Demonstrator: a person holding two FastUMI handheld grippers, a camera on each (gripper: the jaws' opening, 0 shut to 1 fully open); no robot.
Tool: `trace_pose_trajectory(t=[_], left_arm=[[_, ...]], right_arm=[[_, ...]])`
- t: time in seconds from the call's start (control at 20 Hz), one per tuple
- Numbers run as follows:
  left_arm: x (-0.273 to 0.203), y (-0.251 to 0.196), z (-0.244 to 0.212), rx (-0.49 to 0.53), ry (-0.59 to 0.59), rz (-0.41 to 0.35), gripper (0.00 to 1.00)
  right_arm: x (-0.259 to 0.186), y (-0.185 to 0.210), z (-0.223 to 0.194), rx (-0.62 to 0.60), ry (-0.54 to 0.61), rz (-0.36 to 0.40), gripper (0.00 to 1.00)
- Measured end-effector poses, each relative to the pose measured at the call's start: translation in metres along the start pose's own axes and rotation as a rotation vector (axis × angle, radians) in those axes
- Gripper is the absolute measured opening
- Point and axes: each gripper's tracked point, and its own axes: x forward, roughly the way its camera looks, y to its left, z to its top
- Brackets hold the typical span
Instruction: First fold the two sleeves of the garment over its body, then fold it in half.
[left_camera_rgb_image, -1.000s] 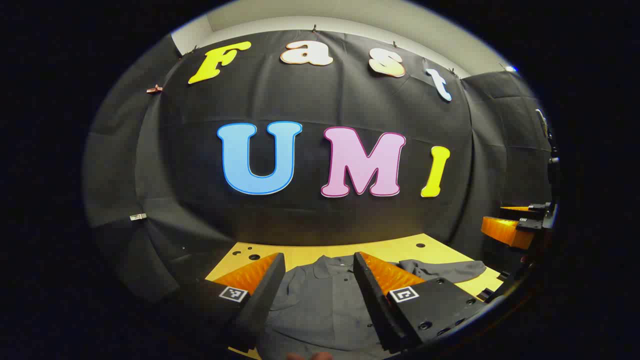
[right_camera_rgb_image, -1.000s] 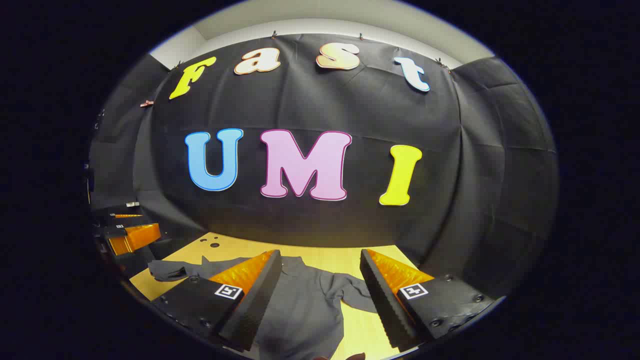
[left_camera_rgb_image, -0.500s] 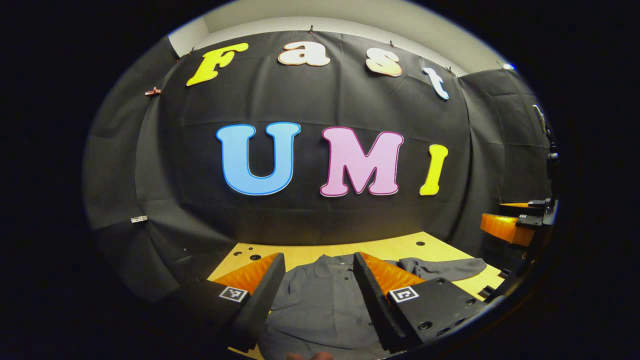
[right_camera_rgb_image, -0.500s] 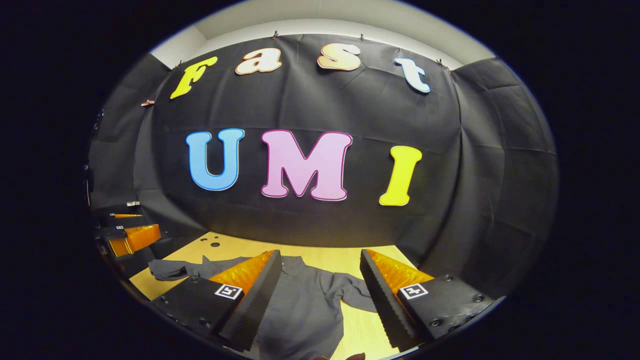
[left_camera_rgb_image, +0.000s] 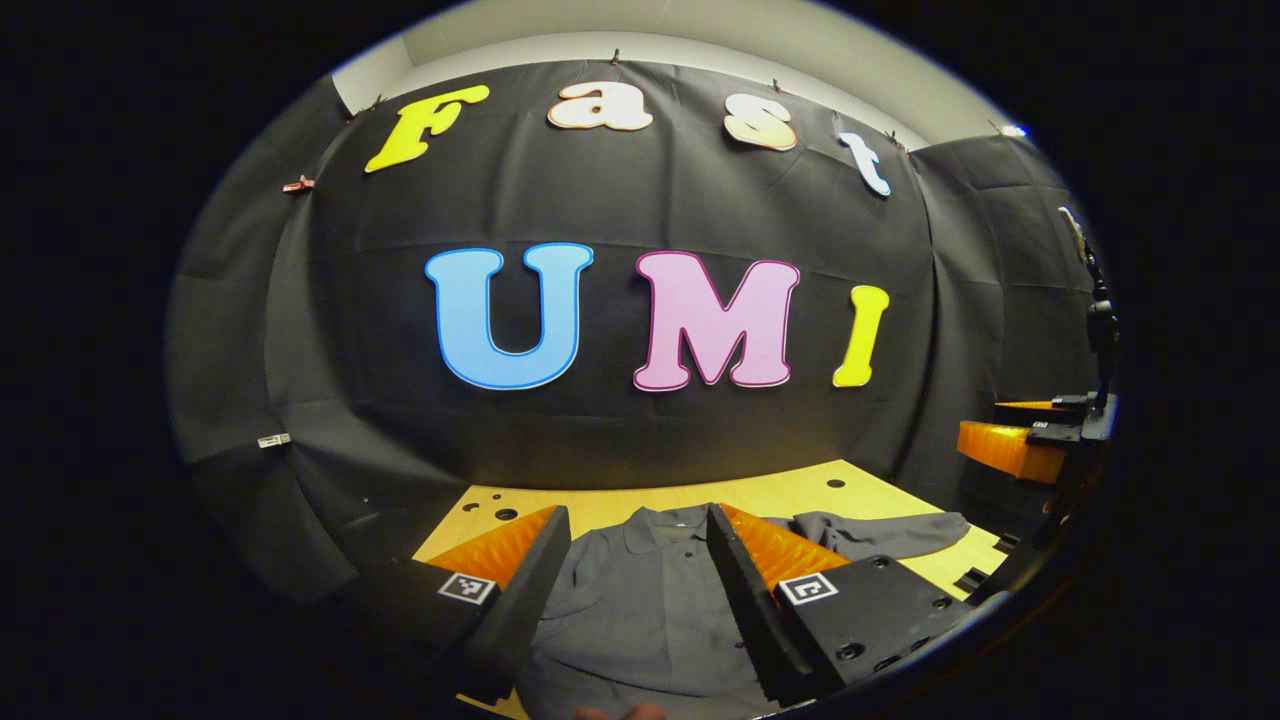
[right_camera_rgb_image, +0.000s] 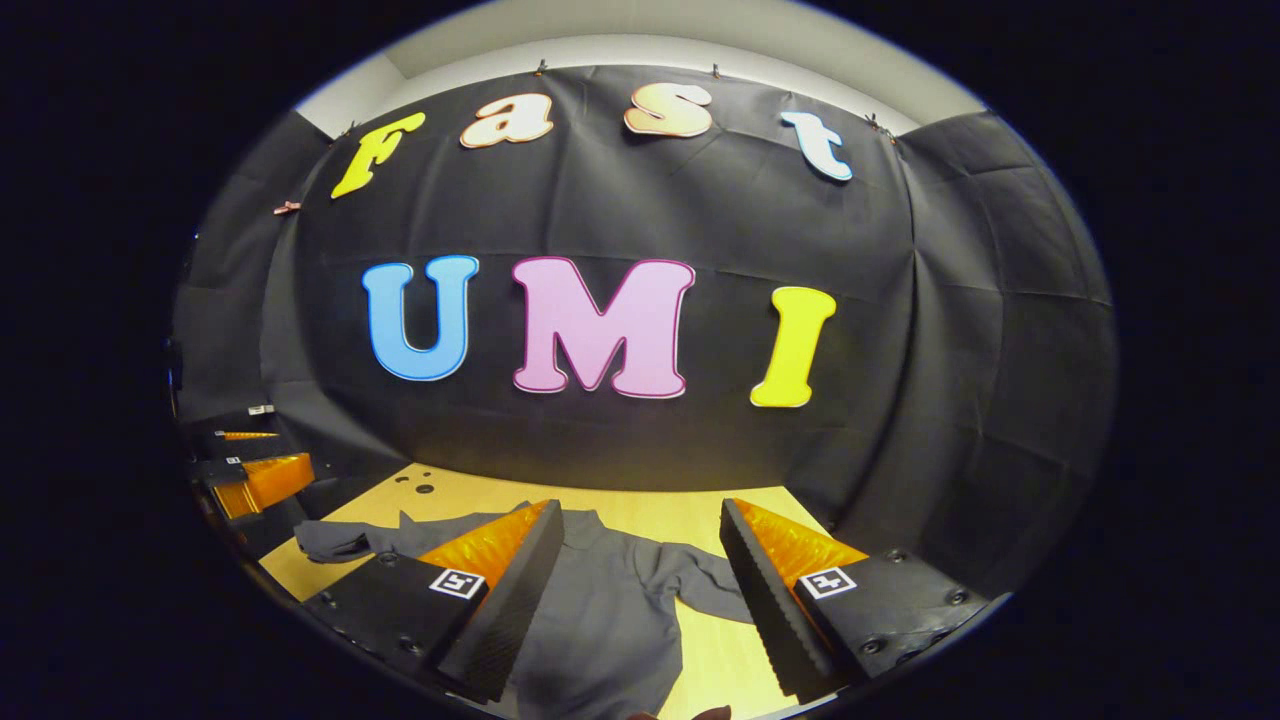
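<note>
No readable text, brand or number is showing on the garment or the bench. Small square black-and-white coded markers (left_camera_rgb_image: 806, 588) are sitting on the fingers of each tool, near their bases, carrying patterns rather than legible writing.

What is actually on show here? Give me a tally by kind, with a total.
Grey shirts: 1, the garment, spread on the table with its sleeves out.
Wooden tables: 1, the table.
Hand-held tongs: 2, the left tongs and the right tongs, both open above the shirt.
Total: 4
</note>
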Motion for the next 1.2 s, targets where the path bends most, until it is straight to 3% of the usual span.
trace_pose_trajectory(t=[0.25, 0.5, 0.9, 1.2], left_arm=[[0.011, -0.021, -0.005, 0.000, 0.019, -0.032, 0.88], [0.033, -0.051, -0.018, 0.007, 0.061, -0.029, 0.88], [0.059, -0.089, -0.035, -0.001, 0.151, 0.054, 0.88], [0.064, -0.094, -0.047, 0.016, 0.215, 0.152, 0.88]], right_arm=[[0.027, -0.083, -0.034, 0.012, 0.091, -0.112, 0.98], [0.062, -0.178, -0.099, 0.009, 0.207, -0.223, 0.98], [0.122, -0.266, -0.232, 0.064, 0.415, -0.249, 0.98], [0.144, -0.313, -0.304, 0.084, 0.536, -0.264, 0.98]])
